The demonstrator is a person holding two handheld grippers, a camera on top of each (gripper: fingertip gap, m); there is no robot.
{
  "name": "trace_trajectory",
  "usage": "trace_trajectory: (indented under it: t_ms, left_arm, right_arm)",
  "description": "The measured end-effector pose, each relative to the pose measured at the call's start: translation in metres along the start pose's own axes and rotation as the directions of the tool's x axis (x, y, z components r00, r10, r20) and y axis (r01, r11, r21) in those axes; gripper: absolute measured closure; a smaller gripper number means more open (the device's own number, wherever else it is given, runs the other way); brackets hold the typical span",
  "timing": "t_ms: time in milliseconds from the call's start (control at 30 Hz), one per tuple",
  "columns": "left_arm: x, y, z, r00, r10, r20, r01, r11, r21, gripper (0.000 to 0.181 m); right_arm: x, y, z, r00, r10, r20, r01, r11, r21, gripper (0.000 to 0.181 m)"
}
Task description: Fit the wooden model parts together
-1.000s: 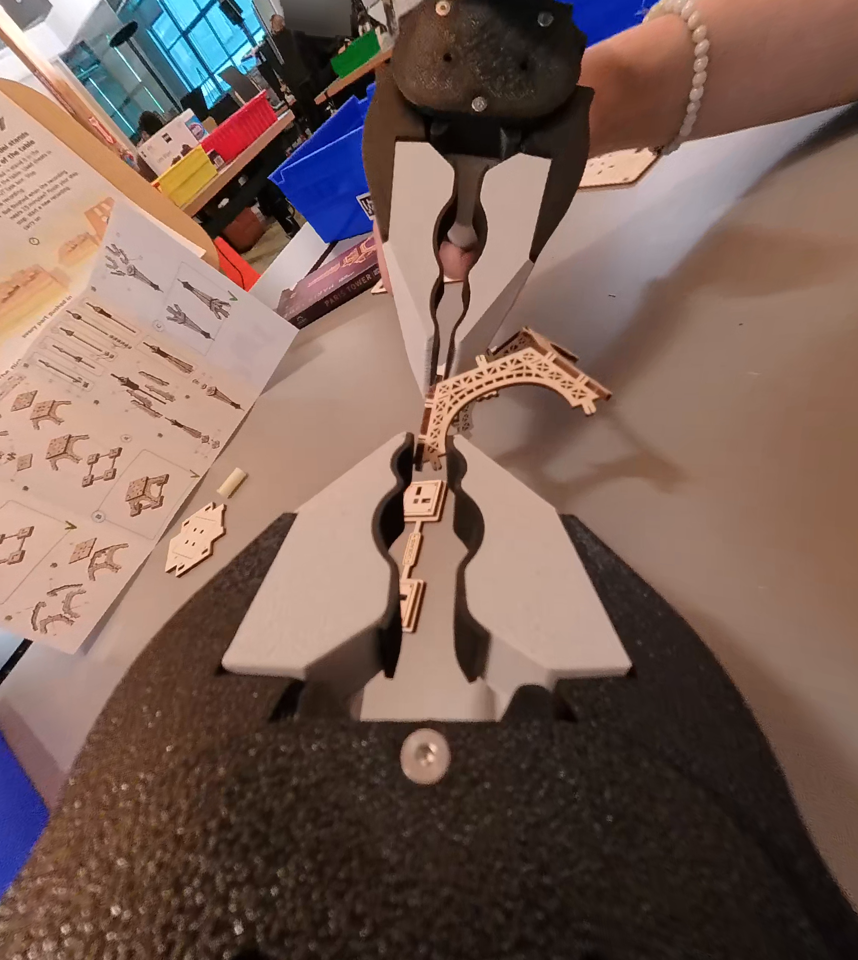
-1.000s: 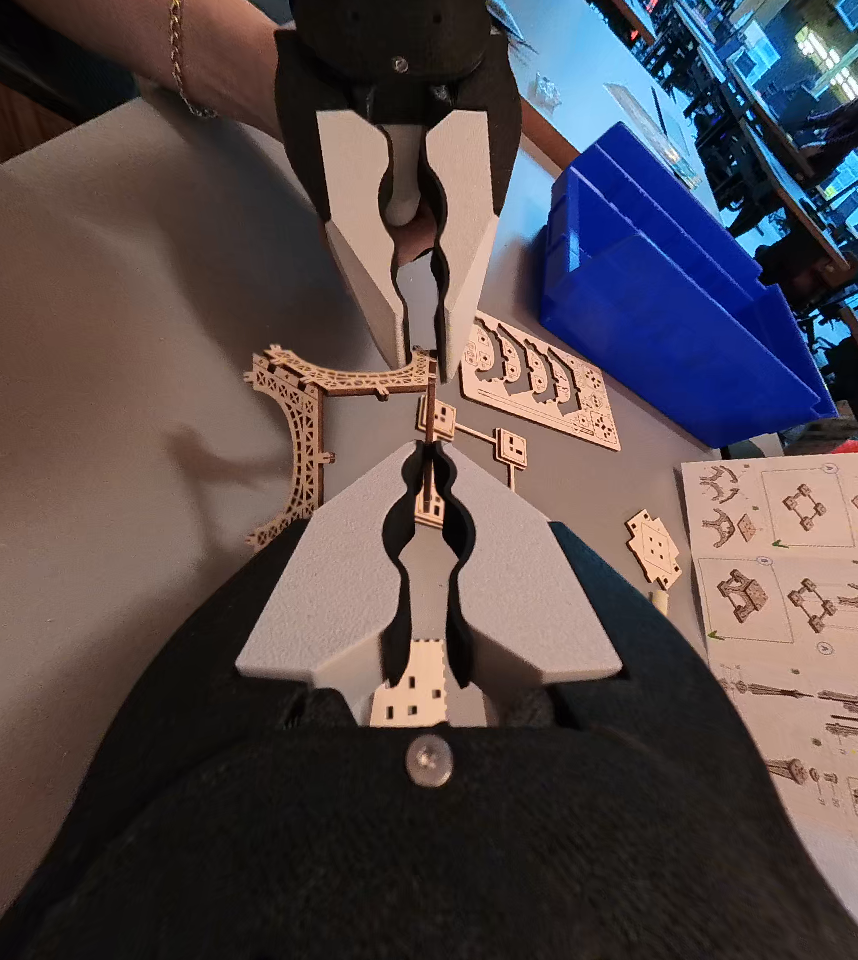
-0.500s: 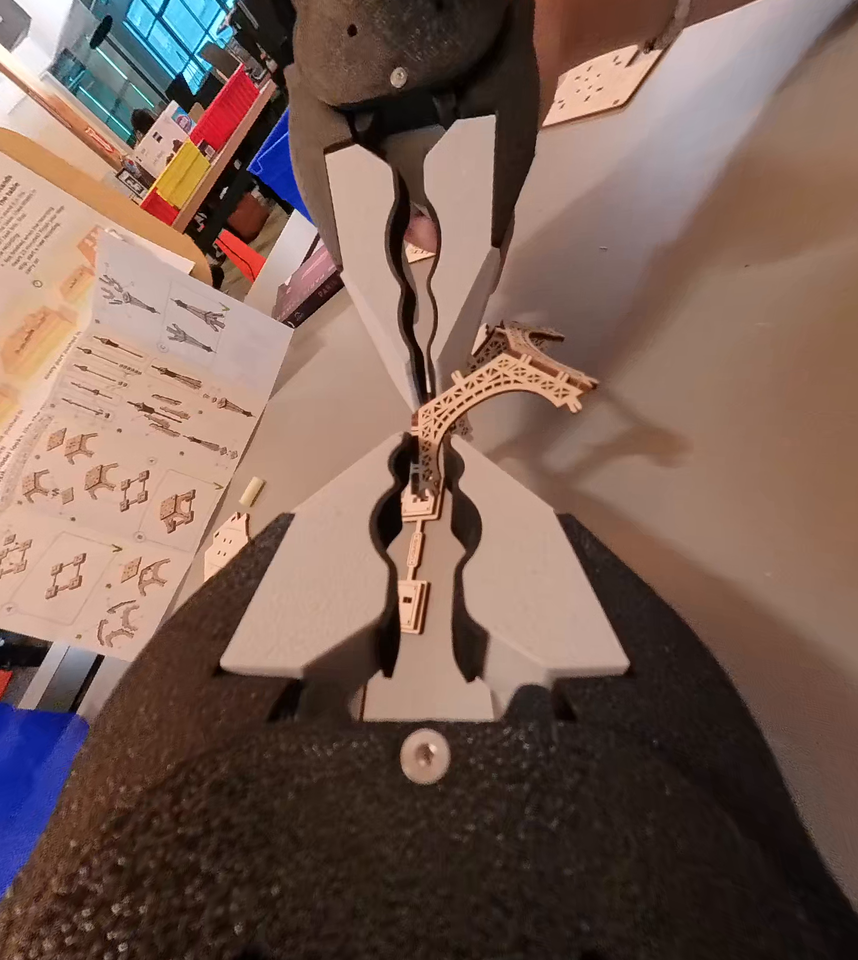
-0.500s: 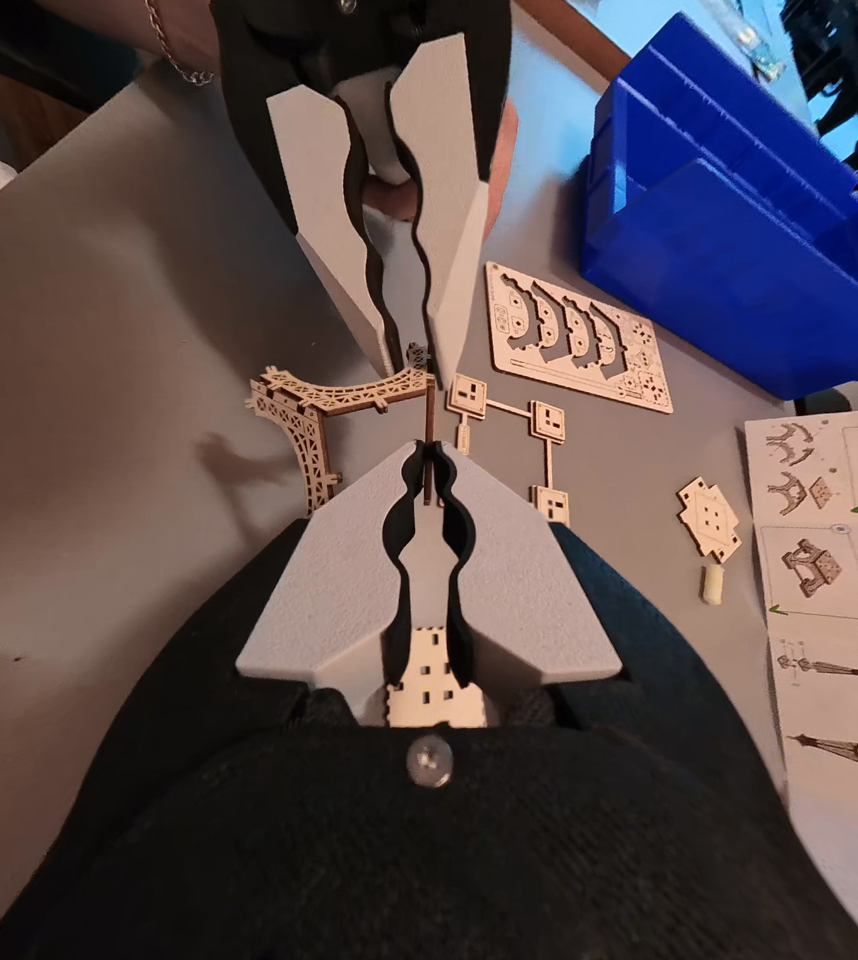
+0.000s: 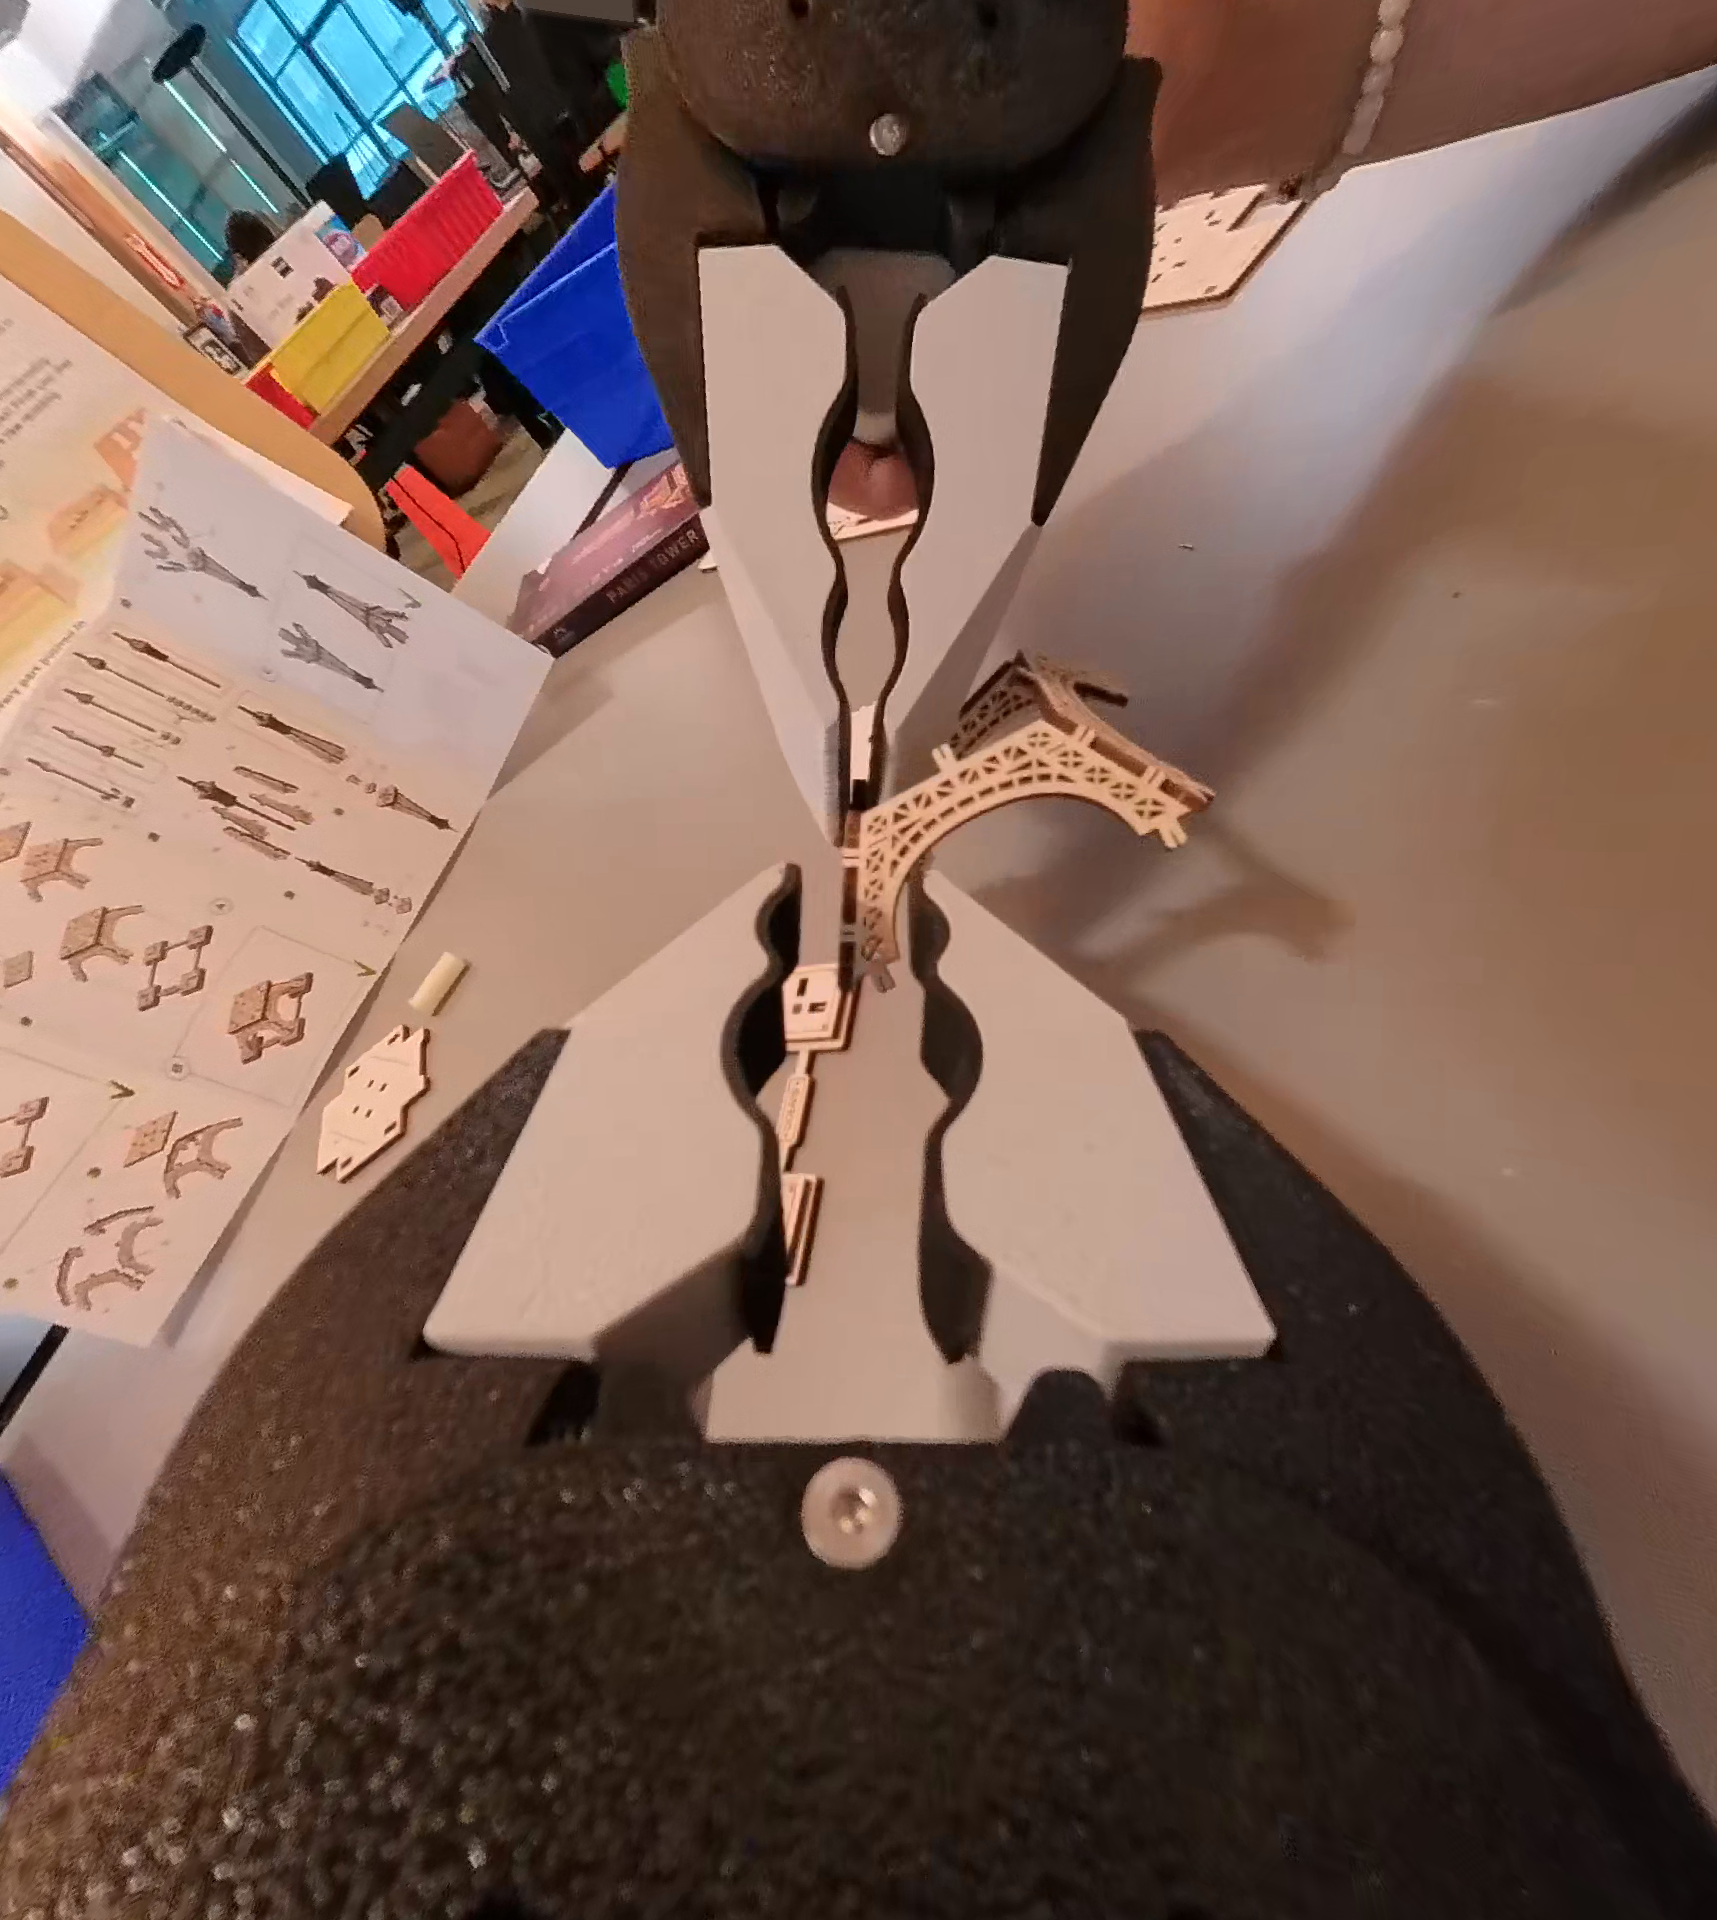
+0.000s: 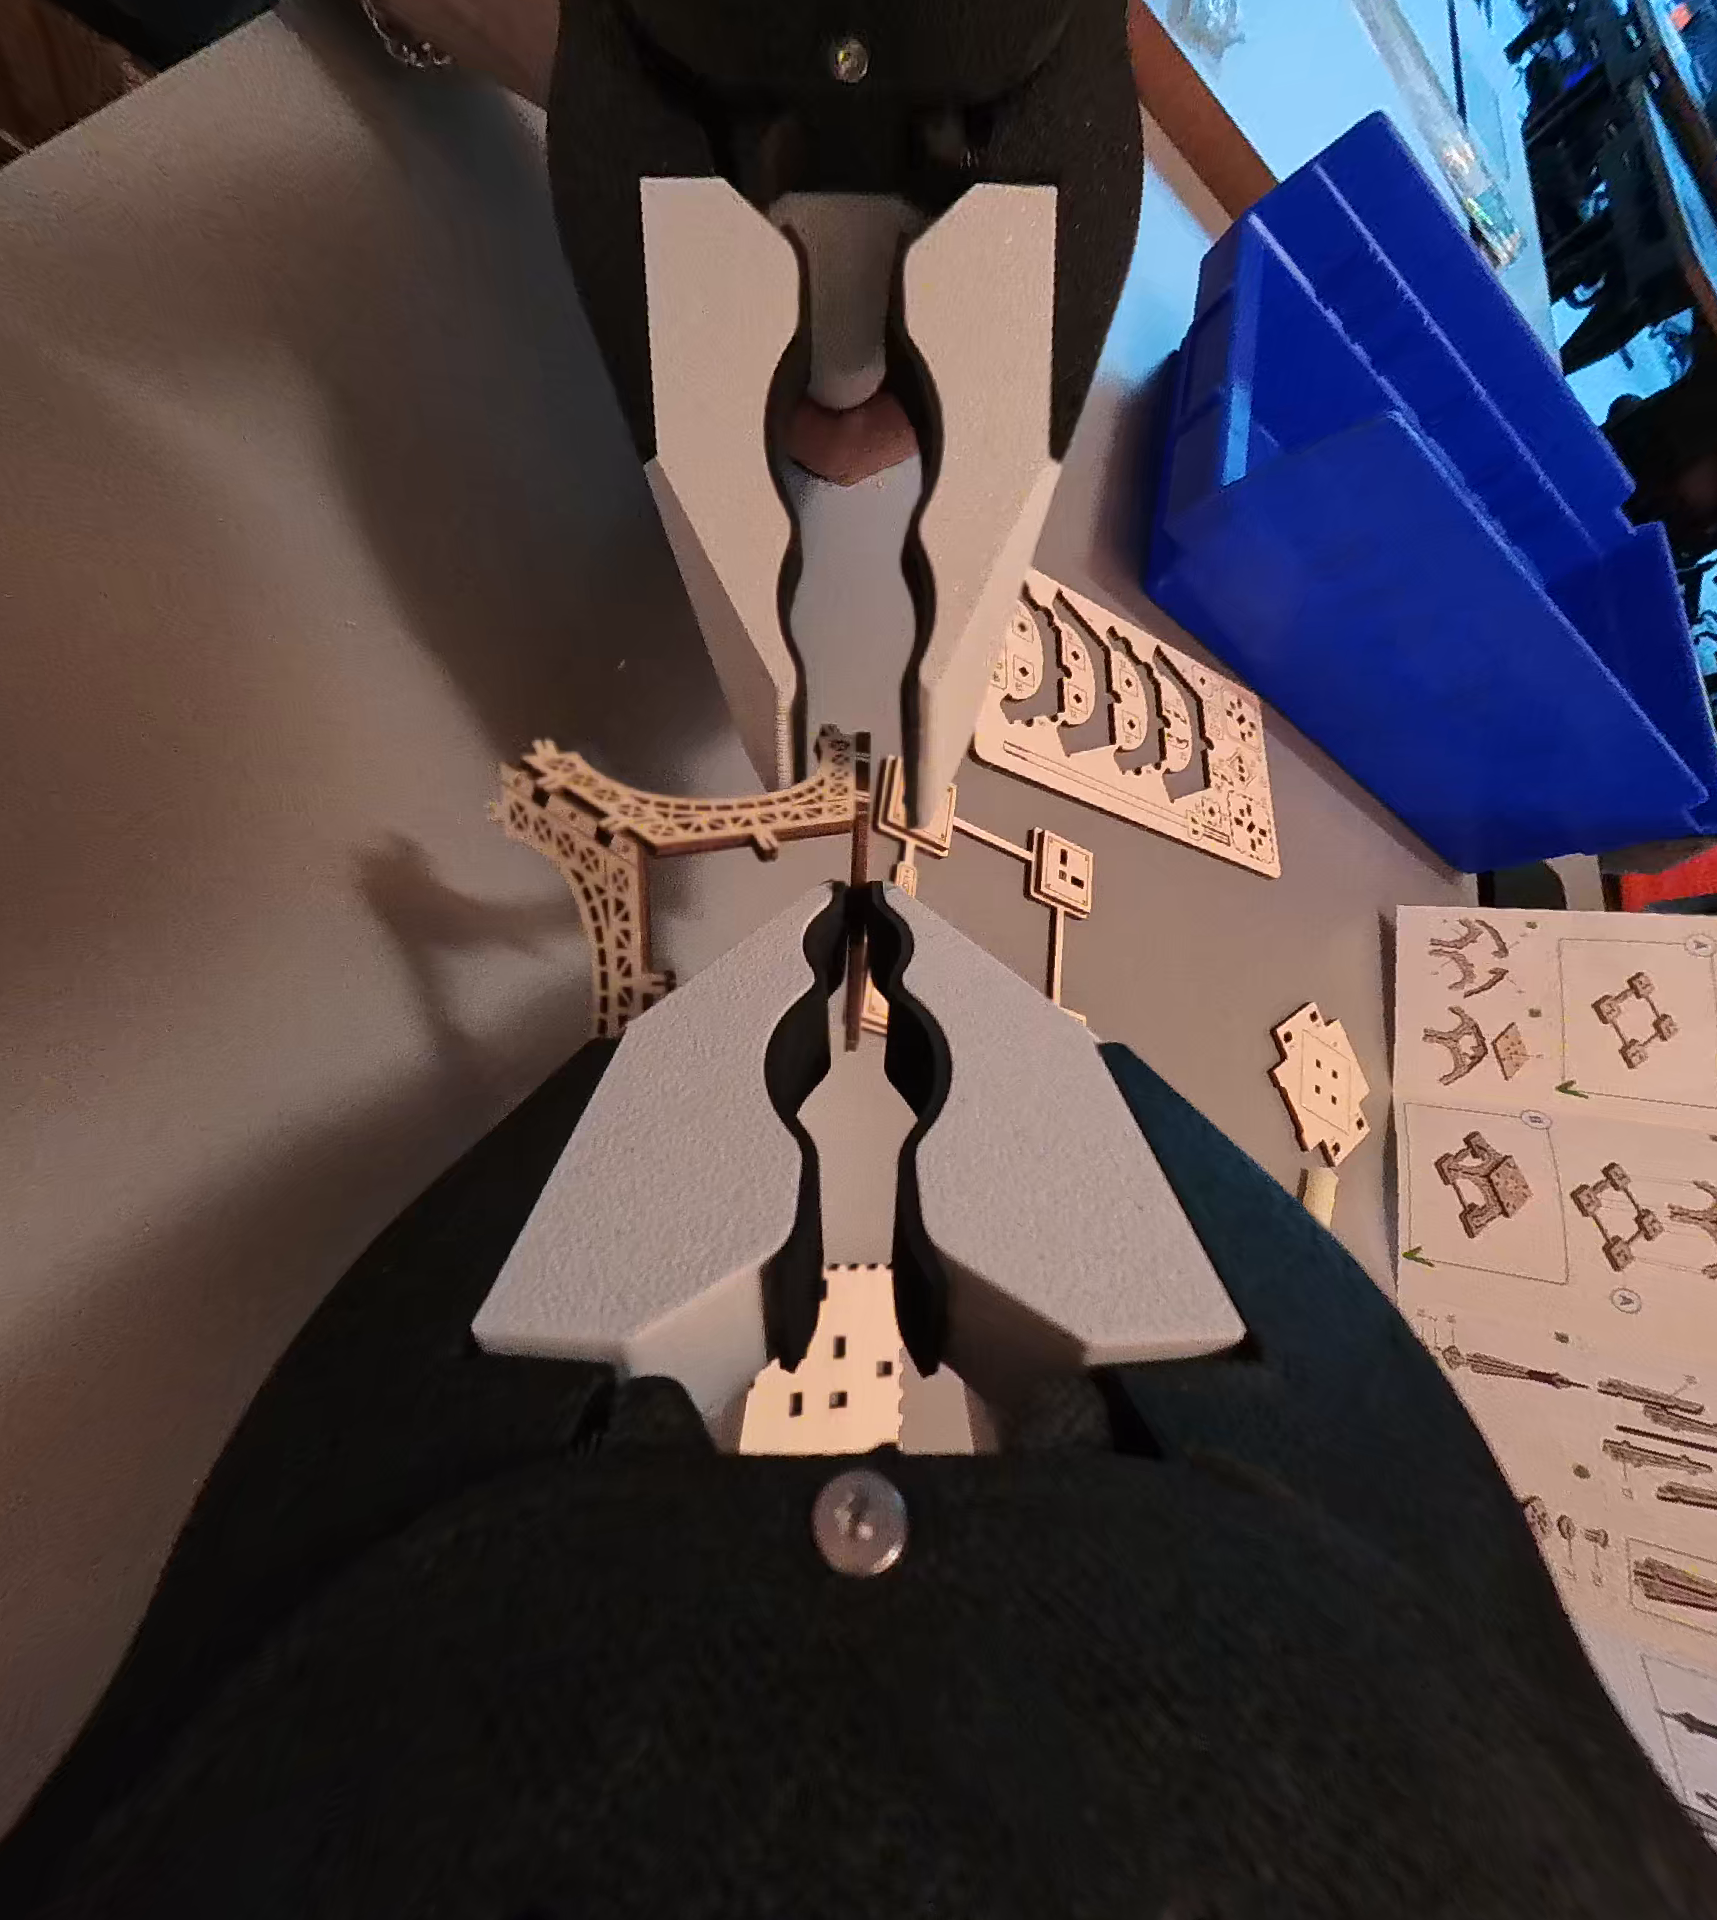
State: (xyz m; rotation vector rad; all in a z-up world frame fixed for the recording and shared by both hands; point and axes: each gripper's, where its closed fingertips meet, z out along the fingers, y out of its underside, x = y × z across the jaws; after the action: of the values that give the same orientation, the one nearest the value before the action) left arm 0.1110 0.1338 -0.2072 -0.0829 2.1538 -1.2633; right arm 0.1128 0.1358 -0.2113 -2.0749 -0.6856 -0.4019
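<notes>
A wooden lattice arch assembly (image 5: 1030, 769) is held up over the grey table (image 5: 1456, 935). It also shows in the right wrist view (image 6: 688, 821). My right gripper (image 6: 854, 896) is shut on a thin edge-on panel of it, and shows from above in the left wrist view (image 5: 856, 795). My left gripper (image 5: 856, 888) has its jaws a little apart around the arch's leg, and comes in from the top of the right wrist view (image 6: 854, 784). A square wooden frame with corner tabs (image 6: 1062, 873) lies under both grippers. The leg's foot sits at one tab (image 5: 812, 1013).
An instruction sheet (image 5: 158, 883) (image 6: 1612, 1195), a small flat wooden piece (image 6: 1321, 1081) and a pale peg (image 5: 438, 982) lie to one side. A sheet of uncut parts (image 6: 1134, 727) and blue bins (image 6: 1405, 520) stand beyond. A holed wooden panel (image 6: 823, 1371) lies under my right gripper. Less than 4 cm separates the two grippers' tips. The pale peg (image 5: 438, 982) is about 25 cm from both grippers' fingertips.
My left gripper's jaws have parted a little around the arch leg. Both grippers have drawn closer together and straightened up, with the arch still in the right one.
</notes>
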Motion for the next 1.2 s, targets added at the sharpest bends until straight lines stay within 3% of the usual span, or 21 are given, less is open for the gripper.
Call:
trace_trajectory:
  t_ms: [500,667,833,1067,1200]
  left_arm:
    - [-0.008,-0.005,-0.003,0.960,0.250,0.127,-0.245,0.968,-0.057,0.171]
    - [-0.022,-0.008,-0.007,0.895,0.360,0.263,-0.345,0.933,-0.100,0.177]
    - [-0.027,-0.007,-0.009,0.815,0.485,0.316,-0.450,0.875,-0.180,0.179]
    - [-0.028,-0.009,-0.009,0.775,0.535,0.335,-0.490,0.845,-0.214,0.180]
    - [-0.030,-0.011,-0.011,0.798,0.502,0.335,-0.467,0.865,-0.185,0.181]
  right_arm:
    - [0.005,0.000,0.003,0.944,0.327,0.034,-0.326,0.945,-0.040,0.181]
    - [0.014,-0.004,0.003,0.862,0.506,0.025,-0.506,0.862,0.013,0.181]
    - [0.016,-0.008,0.004,0.806,0.592,0.029,-0.592,0.805,0.026,0.181]
    - [0.016,-0.010,0.005,0.764,0.643,0.046,-0.645,0.763,0.037,0.181]
    - [0.017,-0.013,0.003,0.732,0.677,0.076,-0.681,0.730,0.061,0.181]
